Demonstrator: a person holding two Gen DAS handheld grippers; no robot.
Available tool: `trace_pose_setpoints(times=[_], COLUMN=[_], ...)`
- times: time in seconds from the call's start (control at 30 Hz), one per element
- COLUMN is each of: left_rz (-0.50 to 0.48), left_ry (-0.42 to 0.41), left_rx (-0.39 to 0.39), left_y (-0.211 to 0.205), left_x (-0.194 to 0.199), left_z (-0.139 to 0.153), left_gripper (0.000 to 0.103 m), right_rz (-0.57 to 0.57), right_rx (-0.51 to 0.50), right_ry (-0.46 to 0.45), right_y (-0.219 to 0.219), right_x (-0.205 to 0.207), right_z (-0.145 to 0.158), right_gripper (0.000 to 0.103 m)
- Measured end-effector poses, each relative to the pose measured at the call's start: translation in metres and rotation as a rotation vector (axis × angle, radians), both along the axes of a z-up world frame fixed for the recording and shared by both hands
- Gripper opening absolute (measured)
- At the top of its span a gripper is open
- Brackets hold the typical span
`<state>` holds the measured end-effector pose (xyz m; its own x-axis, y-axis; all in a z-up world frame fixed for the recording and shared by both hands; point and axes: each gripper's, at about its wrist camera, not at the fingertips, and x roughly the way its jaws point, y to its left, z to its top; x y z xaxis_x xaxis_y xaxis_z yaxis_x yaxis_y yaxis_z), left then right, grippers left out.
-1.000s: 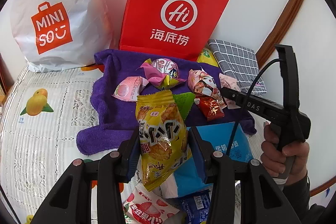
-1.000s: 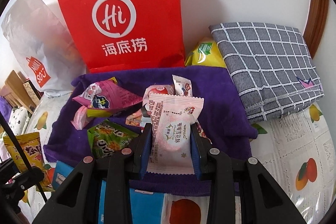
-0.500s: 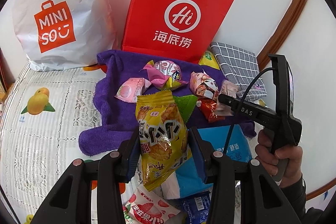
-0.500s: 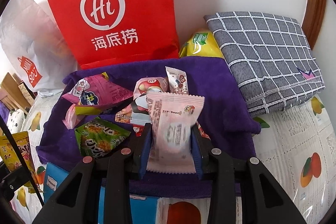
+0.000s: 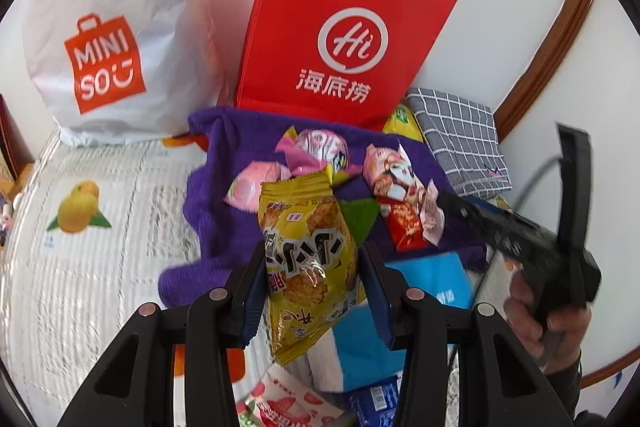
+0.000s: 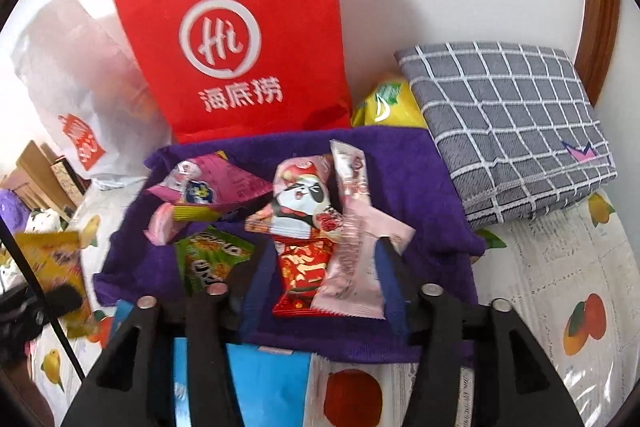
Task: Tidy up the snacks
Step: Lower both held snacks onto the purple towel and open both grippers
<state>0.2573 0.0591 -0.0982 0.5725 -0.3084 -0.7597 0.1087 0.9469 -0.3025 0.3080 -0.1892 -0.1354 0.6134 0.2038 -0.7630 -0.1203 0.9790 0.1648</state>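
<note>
My left gripper (image 5: 314, 255) is shut on a yellow snack bag (image 5: 308, 251), held upright above the near edge of a purple towel (image 5: 224, 211). In the right wrist view my right gripper (image 6: 322, 255) has its jaws opening over the purple towel (image 6: 400, 167). A pale pink packet (image 6: 356, 263) lies loose between them, tilted toward the right finger and blurred. A red packet (image 6: 304, 267), a panda packet (image 6: 304, 203) and a green packet (image 6: 212, 255) lie beside it. The left view shows the right gripper (image 5: 444, 201) from the side, held by a hand (image 5: 548, 319).
A red paper bag (image 5: 340, 27) and a white Miniso bag (image 5: 112, 27) stand against the wall behind the towel. A folded grey checked cloth (image 6: 508, 123) lies at the right, a yellow packet (image 6: 388, 107) beside it. A blue pack (image 6: 268, 379) sits at the near towel edge.
The right gripper's jaws have spread and let go of the pink packet, which has dropped and tilted onto the towel. The left gripper keeps the yellow bag in place.
</note>
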Motion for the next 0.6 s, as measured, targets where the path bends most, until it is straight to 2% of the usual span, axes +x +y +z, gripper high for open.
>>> trace_pose_setpoints(times=[0.2,0.5,0.6], left_rz=[0.028,0.049,0.04], left_ry=[0.02,0.116,0.138], left_rx=[0.032,0.071,0.086], left_y=[-0.002,-0.015,-0.022], left_x=[0.03,0.076,0.083], left_z=[0.003,-0.032,-0.043], left_gripper=[0.042,0.042,0.042], right_rz=[0.023,0.052,0.073], right_rx=[0.031,0.051,0.026], right_ry=[0.007,0.016,0.008], right_y=[-0.007,-0.006,-0.001], right_x=[-0.015,-0.027,-0.031], right_z=[0.009,0.011,0.013], right_gripper=[0.062,0.063,0.063])
